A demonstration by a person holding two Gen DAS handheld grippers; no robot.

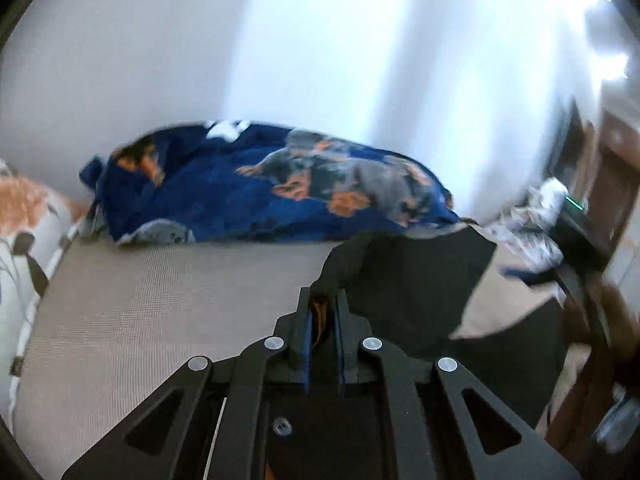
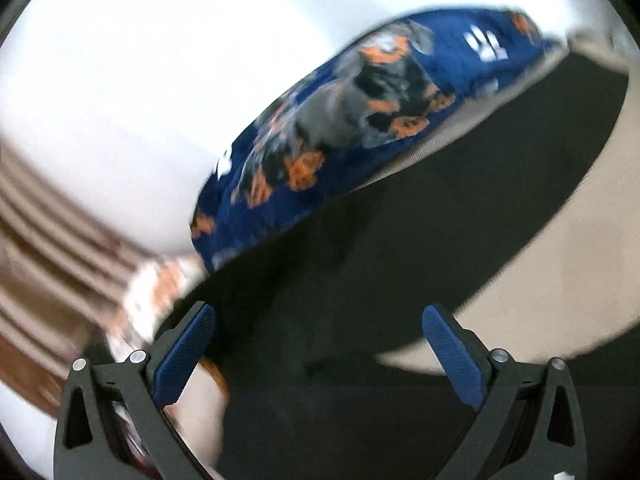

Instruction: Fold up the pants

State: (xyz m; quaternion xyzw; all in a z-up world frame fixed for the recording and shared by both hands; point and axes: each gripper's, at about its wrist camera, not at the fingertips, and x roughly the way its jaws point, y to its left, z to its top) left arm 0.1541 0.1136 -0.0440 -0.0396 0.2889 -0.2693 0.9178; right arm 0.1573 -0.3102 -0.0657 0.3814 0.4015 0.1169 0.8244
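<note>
Left gripper (image 1: 324,300) clenched on a bunched edge of the pants (image 1: 420,280), black cloth pinched between the blue pads (image 1: 306,344), a sliver of orange-brown lining showing in the slit. From the pinch, cloth lifted clear of the bed (image 1: 160,300) and draped away to the right as a dark sheet, its lower part trailing toward the bed's right edge. Tan woven surface bare to the left of the gripper.

Right gripper (image 2: 318,344) released, jaws spread wide, blue pads (image 2: 188,352) well apart with nothing pressed between them. In the right wrist view, pants (image 2: 380,280) spread as a broad black band across the tan bed (image 2: 600,220), filling the space beyond and between the open fingers; whether the fingertips touch the cloth cannot be told. View tilted and smeared by blur.

Along the bed's far edge, against the pale wall (image 1: 140,60), a blue blanket (image 1: 260,188) with grey and orange dog print, heaped in a long mound. Same blanket (image 2: 360,120) in the right wrist view, just beyond the far border of the pants. At the bed's left edge, a white pillow (image 1: 24,240) with orange and dark floral marks. Past the right edge, a blurred clutter of white and dark things (image 1: 548,216), too smeared to name.
</note>
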